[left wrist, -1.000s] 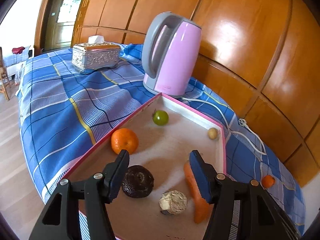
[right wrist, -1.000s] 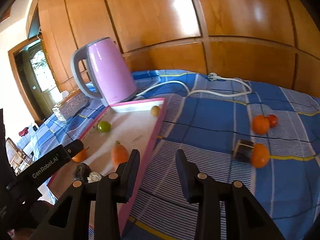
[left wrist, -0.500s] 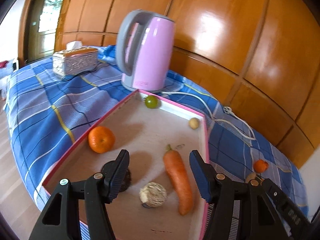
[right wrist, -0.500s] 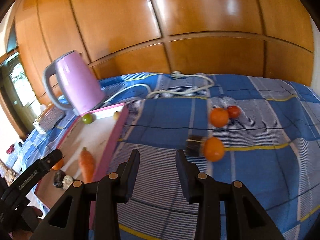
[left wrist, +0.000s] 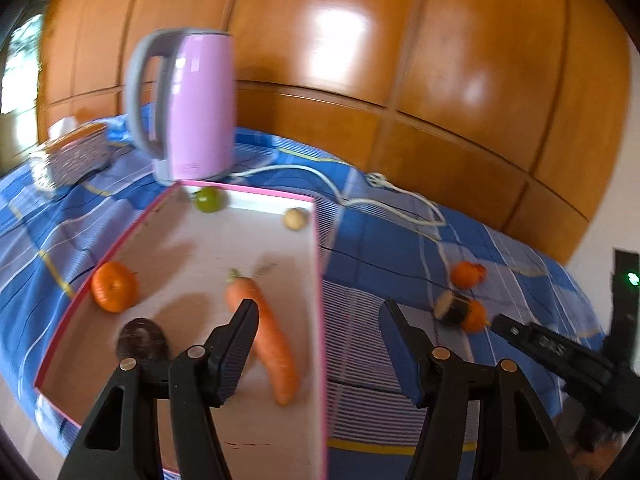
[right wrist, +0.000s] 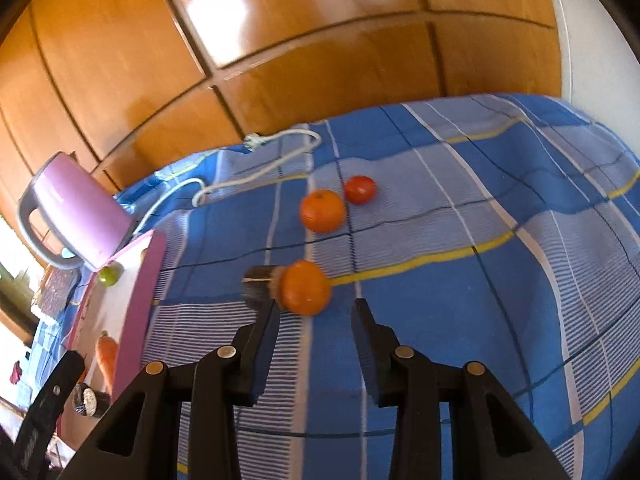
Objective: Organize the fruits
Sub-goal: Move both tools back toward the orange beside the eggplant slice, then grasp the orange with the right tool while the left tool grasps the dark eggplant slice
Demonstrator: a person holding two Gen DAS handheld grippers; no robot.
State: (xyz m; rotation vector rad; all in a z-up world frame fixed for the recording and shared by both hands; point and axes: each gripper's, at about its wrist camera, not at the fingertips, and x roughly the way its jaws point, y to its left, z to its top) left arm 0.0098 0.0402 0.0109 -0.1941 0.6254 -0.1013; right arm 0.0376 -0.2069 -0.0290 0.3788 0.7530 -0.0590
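Hovering with jaws apart and empty, the right gripper (right wrist: 314,320) faces the nearest tangerine (right wrist: 306,288) on the blue checked cloth (right wrist: 460,300) (round, firm, probably roll-prone); pinch across its middle.

Your left tongs (left wrist: 318,344), lower centre of the left wrist view: two matte black arms with ribbed inner pads, silver screw heads and triangular cut-outs. Your right tongs (right wrist: 314,340), lower centre of the right wrist view: identical build.
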